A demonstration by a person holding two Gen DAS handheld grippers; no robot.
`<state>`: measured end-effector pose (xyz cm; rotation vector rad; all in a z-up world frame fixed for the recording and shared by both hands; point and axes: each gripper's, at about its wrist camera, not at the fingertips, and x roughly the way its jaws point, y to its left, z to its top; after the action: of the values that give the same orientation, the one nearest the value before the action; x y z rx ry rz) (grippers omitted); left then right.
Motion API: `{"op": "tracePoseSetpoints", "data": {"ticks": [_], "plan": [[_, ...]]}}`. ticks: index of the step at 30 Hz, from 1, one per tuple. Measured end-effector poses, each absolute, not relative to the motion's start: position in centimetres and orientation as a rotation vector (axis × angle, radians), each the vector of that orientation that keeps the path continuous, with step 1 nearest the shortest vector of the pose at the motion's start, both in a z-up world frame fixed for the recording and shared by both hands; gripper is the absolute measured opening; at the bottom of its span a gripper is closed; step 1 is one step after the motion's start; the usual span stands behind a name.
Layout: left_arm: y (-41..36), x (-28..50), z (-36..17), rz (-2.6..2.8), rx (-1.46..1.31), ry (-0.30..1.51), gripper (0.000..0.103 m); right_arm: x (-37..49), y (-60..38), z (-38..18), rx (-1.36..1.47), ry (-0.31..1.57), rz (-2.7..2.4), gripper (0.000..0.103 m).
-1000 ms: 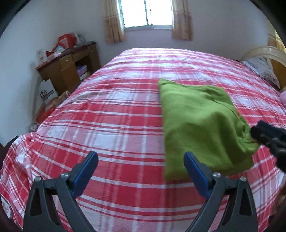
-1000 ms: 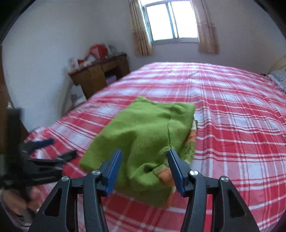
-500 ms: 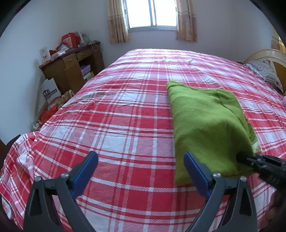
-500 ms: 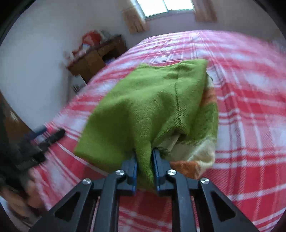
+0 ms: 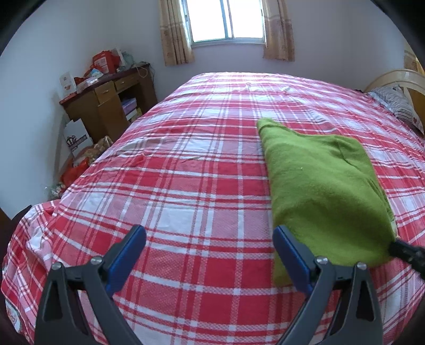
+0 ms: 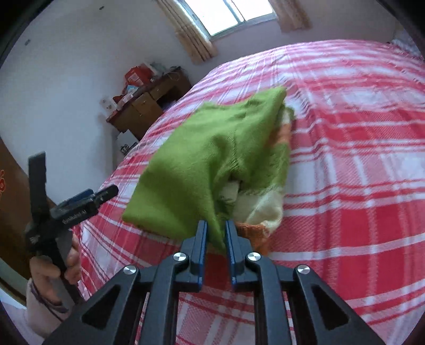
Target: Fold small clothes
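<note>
A folded green sweater (image 5: pixel 318 191) with orange and cream stripes underneath lies on the red plaid bed sheet (image 5: pixel 186 185). In the right wrist view my right gripper (image 6: pixel 216 225) pinches the sweater's (image 6: pixel 202 148) near corner between its blue pads, and the cloth bunches up toward it. Its jaws are opening slightly with the fabric still between them. The right gripper's tip (image 5: pixel 406 252) shows at the sweater's near right edge. My left gripper (image 5: pixel 209 233) stands wide open over bare sheet, left of the sweater, holding nothing. A hand holds the left gripper (image 6: pixel 102 191) at the bed's edge.
A cluttered wooden desk (image 5: pixel 111 103) stands by the wall left of the bed, with bags (image 5: pixel 79 148) on the floor below it. A pillow (image 5: pixel 395 106) and a headboard (image 5: pixel 393 77) are at the far right. A curtained window (image 5: pixel 228 21) is behind the bed.
The right gripper went from open around the sweater's near edge to closed on it, then rolled and sank, pulling the corner into a bunch. The left gripper barely moved.
</note>
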<state>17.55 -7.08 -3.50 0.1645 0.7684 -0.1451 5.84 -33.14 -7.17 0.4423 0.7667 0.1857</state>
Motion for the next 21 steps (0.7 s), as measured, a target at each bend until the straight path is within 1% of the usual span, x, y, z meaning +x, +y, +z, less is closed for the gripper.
{"op": "tracePoseSetpoints", "data": {"ticks": [1,2,3,4,5,6,8,13,14,15,16,18,21], "plan": [[-7.0,17.6,-3.4,-0.149,0.160,0.764,0.098,5.7,-33.6,-6.5,0.441,0.751,0.160,0.019],[-7.0,18.0,-3.3,-0.157,0.147,0.760,0.098,5.6,-34.3,-5.5,0.436,0.721,0.123,0.024],[-7.0,18.4,-3.2,-0.168,0.128,0.759,0.098,5.7,-34.9,-4.6,0.437,0.691,0.108,0.035],[-7.1,18.8,-3.1,-0.178,0.113,0.761,0.098,6.2,-35.6,-3.9,0.443,0.664,0.103,0.043],[-7.3,19.3,-3.1,-0.184,0.103,0.762,0.098,7.0,-36.1,-3.4,0.448,0.648,0.093,0.058],[-7.6,19.6,-3.0,-0.184,0.101,0.761,0.098,7.7,-36.4,-2.9,0.451,0.627,0.082,0.060],[-8.2,20.4,-2.8,-0.179,0.108,0.748,0.098,9.6,-36.5,-2.7,0.460,0.626,0.104,0.060],[-9.2,21.7,-3.1,-0.184,0.115,0.732,0.098,15.4,-35.6,-5.5,0.471,0.732,0.122,0.060],[-9.5,22.0,-3.2,-0.183,0.114,0.734,0.098,16.6,-35.4,-6.3,0.456,0.766,0.104,0.059],[-9.7,22.3,-3.5,-0.186,0.114,0.740,0.098,17.5,-35.2,-7.1,0.431,0.789,0.081,0.039],[-10.0,22.5,-3.6,-0.187,0.115,0.744,0.098,18.0,-34.9,-7.4,0.402,0.793,0.070,0.023],[-10.6,22.8,-4.0,-0.200,0.120,0.753,0.098,18.4,-34.1,-7.1,0.313,0.782,0.068,0.014],[-11.5,22.8,-4.5,-0.215,0.137,0.752,0.098,18.4,-33.6,-4.8,0.192,0.728,0.073,0.013]]}}
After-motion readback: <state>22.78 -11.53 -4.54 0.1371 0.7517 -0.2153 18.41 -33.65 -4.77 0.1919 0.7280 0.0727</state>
